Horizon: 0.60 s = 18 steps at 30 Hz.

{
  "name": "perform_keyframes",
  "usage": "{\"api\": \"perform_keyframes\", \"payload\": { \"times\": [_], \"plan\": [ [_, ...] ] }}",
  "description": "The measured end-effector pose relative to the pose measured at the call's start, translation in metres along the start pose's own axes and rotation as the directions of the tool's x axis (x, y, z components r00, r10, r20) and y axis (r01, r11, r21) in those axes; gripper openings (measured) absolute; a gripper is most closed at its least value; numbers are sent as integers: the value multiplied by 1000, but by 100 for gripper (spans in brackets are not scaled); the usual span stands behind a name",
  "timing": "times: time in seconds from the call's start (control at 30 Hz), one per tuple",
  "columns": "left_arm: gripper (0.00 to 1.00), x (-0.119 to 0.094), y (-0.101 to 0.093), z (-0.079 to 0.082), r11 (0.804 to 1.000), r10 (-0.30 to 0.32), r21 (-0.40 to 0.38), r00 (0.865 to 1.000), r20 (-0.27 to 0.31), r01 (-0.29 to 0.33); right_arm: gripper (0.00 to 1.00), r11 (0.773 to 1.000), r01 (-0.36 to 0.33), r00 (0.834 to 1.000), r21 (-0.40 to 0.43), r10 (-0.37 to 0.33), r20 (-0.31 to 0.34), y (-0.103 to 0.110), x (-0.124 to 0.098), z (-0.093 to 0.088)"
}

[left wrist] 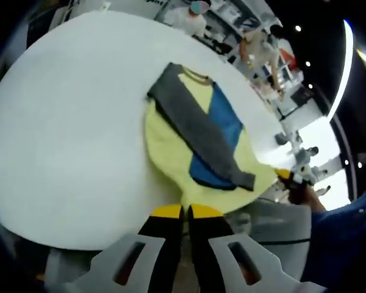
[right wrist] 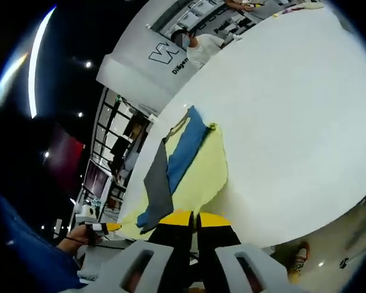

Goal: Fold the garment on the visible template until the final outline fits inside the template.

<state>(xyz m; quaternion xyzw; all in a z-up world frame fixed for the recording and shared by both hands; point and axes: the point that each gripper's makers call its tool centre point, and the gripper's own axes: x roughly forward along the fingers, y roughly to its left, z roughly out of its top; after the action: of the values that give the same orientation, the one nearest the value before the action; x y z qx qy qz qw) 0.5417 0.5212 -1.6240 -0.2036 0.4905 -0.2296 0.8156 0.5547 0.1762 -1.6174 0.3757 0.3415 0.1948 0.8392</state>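
Observation:
A yellow garment [left wrist: 171, 146] with a blue panel [left wrist: 229, 119] lies flat on the white table [left wrist: 67, 134], collar at the far end. A grey sleeve [left wrist: 198, 125] is folded diagonally across it. The near hem reaches the table's edge, where my left gripper [left wrist: 186, 211] is shut on it. In the left gripper view, my right gripper [left wrist: 288, 176] pinches the hem's right corner. In the right gripper view, the garment [right wrist: 198, 171] tapers down to my right gripper [right wrist: 195, 217], which is shut on its edge. The left gripper [right wrist: 104, 227] holds the other corner.
The round table's near edge runs just under both grippers, with floor below [right wrist: 329, 244]. A hand [left wrist: 311, 196] and a blue sleeve [left wrist: 348, 232] are at the right. People and shelving [left wrist: 262, 49] stand beyond the far side. A shoe [right wrist: 300, 250] is on the floor.

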Motion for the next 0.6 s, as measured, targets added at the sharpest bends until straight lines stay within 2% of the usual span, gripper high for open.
{"api": "perform_keyframes", "payload": {
  "times": [0.07, 0.2, 0.47, 0.53, 0.6],
  "plan": [
    [0, -1, -1, 9, 1000, -7, 1, 1000, 20, 7, 0, 1000, -14, 1000, -9, 15, 14, 7, 5, 13],
    [0, 1, 0, 33, 1000, -26, -11, 996, 82, 27, 0, 999, -5, 1000, -47, 5, 8, 7, 13, 25],
    [0, 15, 11, 74, 1000, -29, 10, 991, 133, 28, 0, 999, -3, 1000, -51, 4, 21, 3, 37, 53],
    [0, 18, 14, 80, 999, -32, 1, 989, 142, 33, 0, 999, -4, 1000, -49, 5, 25, 2, 41, 58],
    [0, 24, 17, 93, 999, -37, -14, 988, 153, 40, 0, 999, -1, 1000, -52, 3, 26, 2, 49, 67]
  ]
}}
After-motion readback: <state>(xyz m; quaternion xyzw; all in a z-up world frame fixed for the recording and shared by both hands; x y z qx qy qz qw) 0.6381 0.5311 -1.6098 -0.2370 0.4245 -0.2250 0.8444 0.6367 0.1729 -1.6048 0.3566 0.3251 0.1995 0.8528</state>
